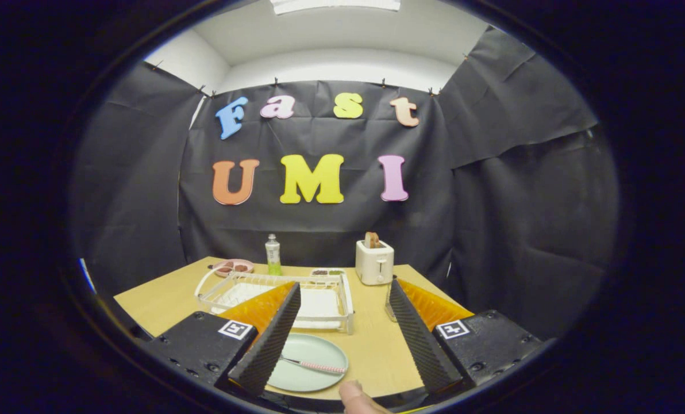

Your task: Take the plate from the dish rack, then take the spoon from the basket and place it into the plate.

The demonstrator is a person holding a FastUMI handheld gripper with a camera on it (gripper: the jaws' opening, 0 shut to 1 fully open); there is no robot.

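A pale green plate (pixel 314 362) lies flat on the wooden table (pixel 371 339), low between my fingers and closer to the left one. A spoon (pixel 315 365) with a pink patterned handle rests in the plate, pointing right. The white wire dish rack (pixel 319 296) stands just beyond the plate, partly hidden by my left finger. My gripper (pixel 342 336) is open and held above the table, with nothing between its black ribbed fingers (pixel 270 339). A basket (pixel 389 299) edge peeks out behind the right finger.
A white toaster (pixel 374 261) with bread in it stands at the back right. A clear bottle (pixel 272 255) with green liquid and a pink dish (pixel 233 267) sit at the back left. A person's fingertip (pixel 357 398) shows at the near table edge.
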